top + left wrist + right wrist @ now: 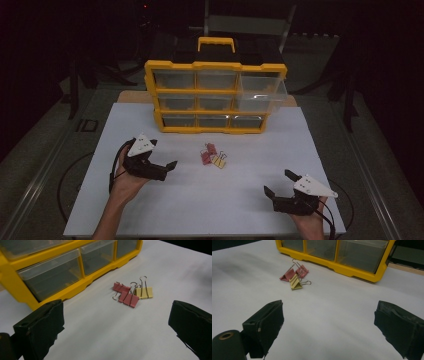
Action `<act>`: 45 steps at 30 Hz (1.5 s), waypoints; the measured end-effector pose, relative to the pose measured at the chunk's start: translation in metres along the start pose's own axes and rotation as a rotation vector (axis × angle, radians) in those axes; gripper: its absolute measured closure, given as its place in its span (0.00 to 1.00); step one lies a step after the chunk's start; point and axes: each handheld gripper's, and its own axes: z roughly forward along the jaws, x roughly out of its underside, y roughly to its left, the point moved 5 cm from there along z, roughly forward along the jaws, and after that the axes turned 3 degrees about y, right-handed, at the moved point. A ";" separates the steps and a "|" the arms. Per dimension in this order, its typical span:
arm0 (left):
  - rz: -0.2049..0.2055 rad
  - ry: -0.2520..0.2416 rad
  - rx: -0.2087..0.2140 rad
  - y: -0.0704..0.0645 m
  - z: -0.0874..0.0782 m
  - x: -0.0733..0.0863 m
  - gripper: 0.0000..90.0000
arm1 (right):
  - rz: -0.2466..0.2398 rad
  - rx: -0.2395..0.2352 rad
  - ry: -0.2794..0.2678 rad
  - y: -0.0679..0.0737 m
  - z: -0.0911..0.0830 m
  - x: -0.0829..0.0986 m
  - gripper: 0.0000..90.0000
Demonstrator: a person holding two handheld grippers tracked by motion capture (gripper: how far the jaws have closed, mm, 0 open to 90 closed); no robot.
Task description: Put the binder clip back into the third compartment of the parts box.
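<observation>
Pink and yellow binder clips [213, 155] lie bunched on the white sheet [150, 210] before the yellow drawer cabinet [215, 95]. Your left gripper [167, 170] is nearest, jaws spread; the right gripper [280, 184] likewise. Single out one clip's body, not its wire loops.

Dim overall, dark surroundings; white table top [200, 200] softly lit, shadows faint.
</observation>
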 end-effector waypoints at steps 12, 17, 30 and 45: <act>0.014 0.022 0.015 -0.008 0.028 -0.015 0.01 | -0.006 0.003 0.003 0.001 0.002 0.000 0.09; 0.016 0.036 0.019 -0.010 0.039 -0.020 0.02 | -0.005 0.001 0.003 0.002 0.003 0.000 0.09; 0.025 0.057 0.025 -0.015 0.061 -0.030 0.03 | -0.008 0.001 0.005 0.003 0.003 0.000 0.09; 0.069 0.094 0.108 -0.022 0.090 -0.031 0.05 | -0.012 0.002 0.001 0.002 0.002 0.000 0.09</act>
